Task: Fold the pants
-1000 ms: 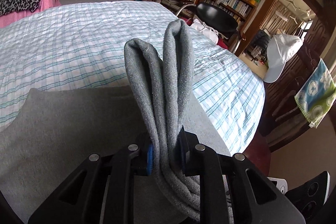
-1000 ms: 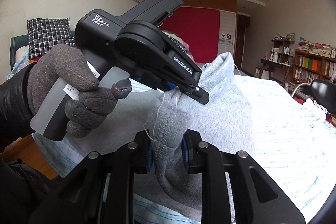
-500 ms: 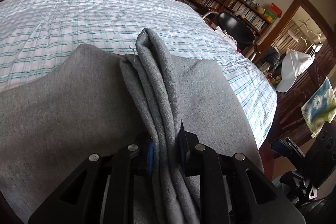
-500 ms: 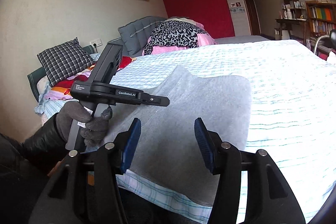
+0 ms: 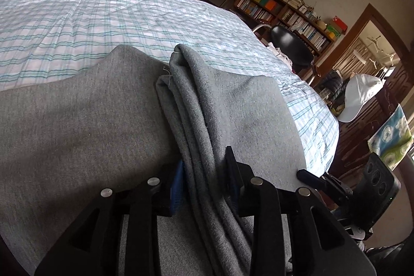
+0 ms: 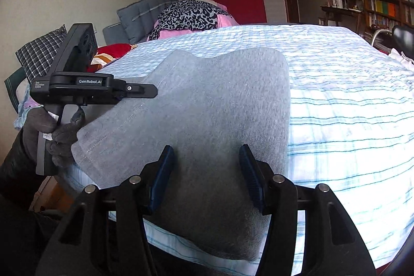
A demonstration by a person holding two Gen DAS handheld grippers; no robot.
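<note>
Grey pants (image 6: 212,105) lie folded flat on the striped bed (image 6: 349,100). In the left wrist view my left gripper (image 5: 205,172) is shut on a bunched fold of the pants (image 5: 191,95), low over the flat part (image 5: 77,126). In the right wrist view the left gripper (image 6: 152,91) sits at the pants' left edge, held by a gloved hand (image 6: 59,133). My right gripper (image 6: 207,167) is open and empty above the near end of the pants. It also shows in the left wrist view (image 5: 302,173) at the pants' right edge.
Pillows and a leopard-print cloth (image 6: 189,14) lie at the bed's head. A black chair (image 5: 289,43), bookshelves (image 5: 282,9) and a white cap (image 5: 359,97) stand beyond the bed's far side. The bed's near edge (image 6: 207,255) is just below the right gripper.
The left gripper has lowered the held fold from upright down onto the flat pants. The right gripper let go of its bunch of cloth, opened and drew back.
</note>
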